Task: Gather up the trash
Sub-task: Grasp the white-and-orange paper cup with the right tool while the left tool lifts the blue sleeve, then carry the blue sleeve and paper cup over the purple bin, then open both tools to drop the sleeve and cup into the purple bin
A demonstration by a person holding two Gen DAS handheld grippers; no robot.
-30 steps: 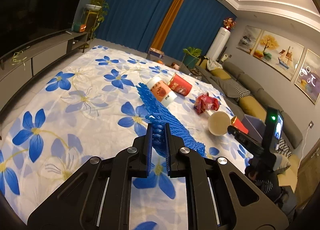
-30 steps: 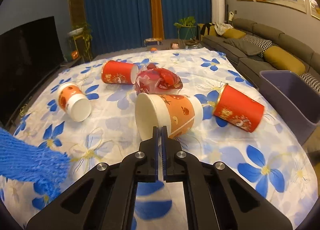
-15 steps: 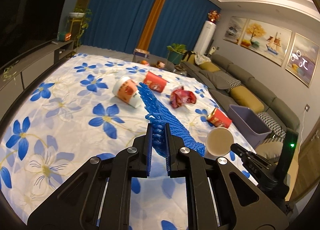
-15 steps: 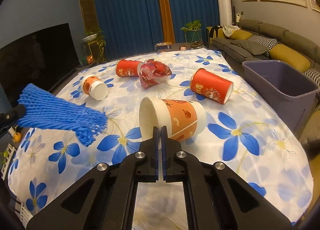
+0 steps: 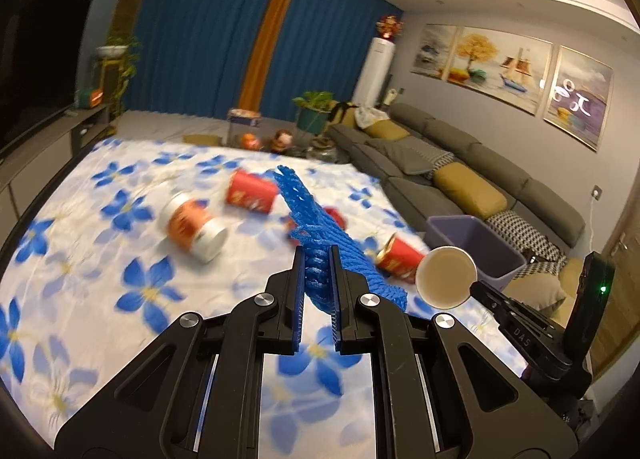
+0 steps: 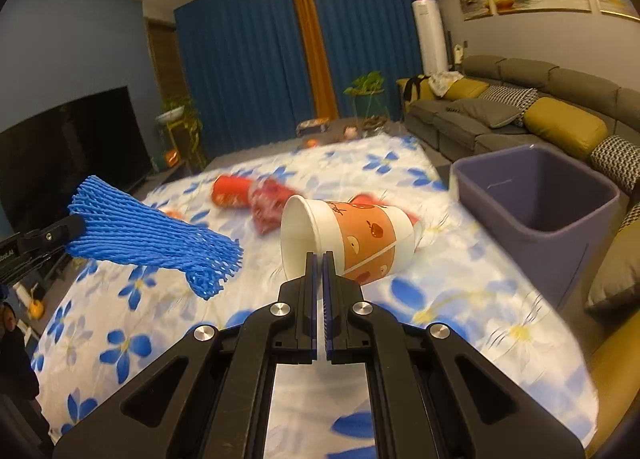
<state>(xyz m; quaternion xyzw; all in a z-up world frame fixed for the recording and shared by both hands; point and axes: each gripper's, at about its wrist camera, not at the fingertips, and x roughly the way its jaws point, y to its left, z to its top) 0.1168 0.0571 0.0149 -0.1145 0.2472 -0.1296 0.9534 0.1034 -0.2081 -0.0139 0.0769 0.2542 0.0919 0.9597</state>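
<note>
The left tool (image 5: 316, 259) is clamped on a blue foam net (image 5: 320, 227), which sticks out forward from between its fingers, up off the flowered tabletop (image 5: 120, 259). In the right wrist view the same net (image 6: 152, 239) hangs at the left, with its free end drooping.

The right tool (image 6: 319, 259) is pinched tight on the rim of an orange-and-white paper cup (image 6: 360, 239); the cup juts forward on its side, mouth towards the camera. From the left wrist view this cup (image 5: 446, 277) shows as a pale round opening at the right tool's tip, just right of the net.

A purple bin (image 6: 552, 211) stands at the right edge of the tabletop, near the held cup. Farther back on the cloth lie a red cup (image 6: 230, 191) and a crumpled red wrapper (image 6: 268, 203), touching each other. Another orange-and-white cup (image 5: 196, 229) lies left of the net.
</note>
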